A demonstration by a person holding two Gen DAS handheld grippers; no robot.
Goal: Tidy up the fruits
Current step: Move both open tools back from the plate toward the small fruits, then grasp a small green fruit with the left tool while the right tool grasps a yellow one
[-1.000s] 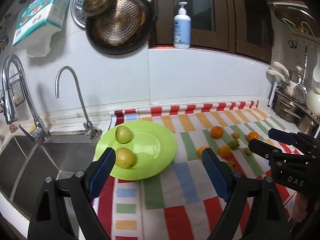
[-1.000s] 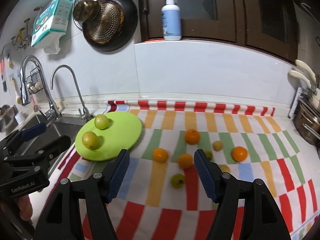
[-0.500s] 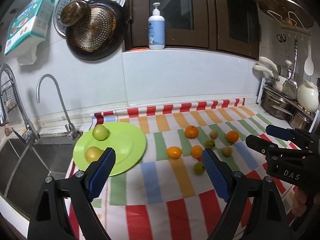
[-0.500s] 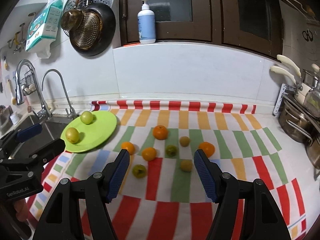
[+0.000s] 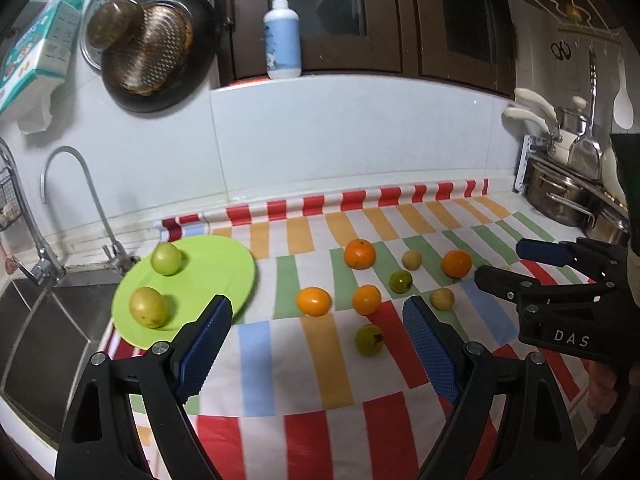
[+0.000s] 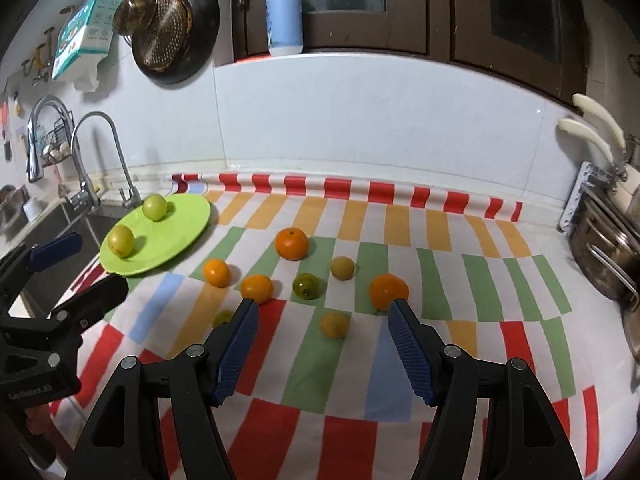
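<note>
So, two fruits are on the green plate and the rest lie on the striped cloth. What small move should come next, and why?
Probably lower the right gripper onto the small yellow fruit framed between its open, empty jaws and close on it. The green plate holds only two greenish fruits, so that one likely belongs there.

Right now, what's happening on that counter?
A person holds both grippers over the striped cloth, both empty. The left gripper and right gripper hover open above the loose fruit. Two green fruits already sit on the green plate; eight fruits, oranges and small green or yellowish ones, lie on the cloth.
</note>
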